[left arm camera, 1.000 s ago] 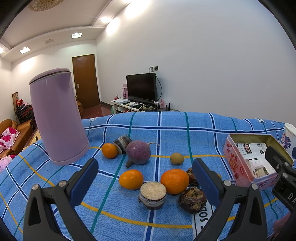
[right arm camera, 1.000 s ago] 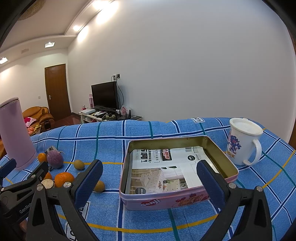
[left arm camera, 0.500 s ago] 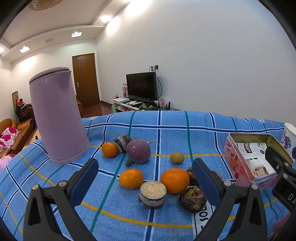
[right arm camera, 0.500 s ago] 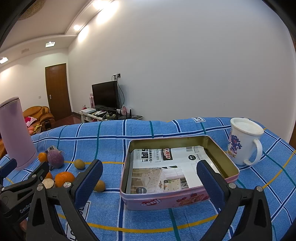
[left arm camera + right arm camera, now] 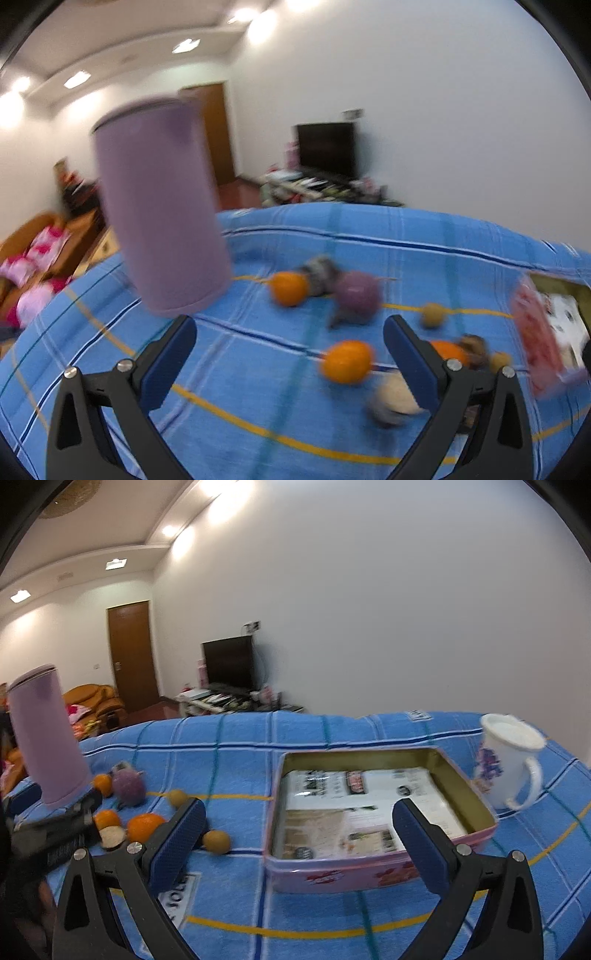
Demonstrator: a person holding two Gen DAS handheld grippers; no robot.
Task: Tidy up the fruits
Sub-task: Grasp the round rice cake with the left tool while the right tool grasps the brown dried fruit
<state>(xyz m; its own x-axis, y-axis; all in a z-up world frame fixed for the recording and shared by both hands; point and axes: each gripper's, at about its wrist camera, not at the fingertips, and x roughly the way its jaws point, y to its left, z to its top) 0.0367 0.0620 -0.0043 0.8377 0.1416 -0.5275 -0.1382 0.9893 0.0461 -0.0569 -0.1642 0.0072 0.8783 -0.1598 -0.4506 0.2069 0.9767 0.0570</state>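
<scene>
Fruits lie on a blue checked cloth. In the blurred left wrist view an orange (image 5: 346, 361) sits between my open left gripper's (image 5: 290, 347) fingers, farther ahead. Another orange (image 5: 289, 288), a purple round root (image 5: 357, 297), a small yellow-brown fruit (image 5: 433, 314) and a third orange (image 5: 447, 352) lie beyond. The pink tin (image 5: 376, 808), open and lined with paper, lies ahead of my open, empty right gripper (image 5: 297, 829). It also shows in the left wrist view (image 5: 540, 343). A small brown fruit (image 5: 217, 841) lies left of the tin.
A tall lilac canister (image 5: 162, 229) stands at the left; it also shows in the right wrist view (image 5: 46, 734). A white mug (image 5: 508, 760) stands right of the tin. A cut round slice (image 5: 393, 400) lies near the left gripper's right finger. The left gripper's body (image 5: 55, 834) is at the right view's left.
The left wrist view has swung left and tilted, now blurred by motion; the fruits have shifted right in it. The right wrist view has tilted a little. Both grippers stay open.
</scene>
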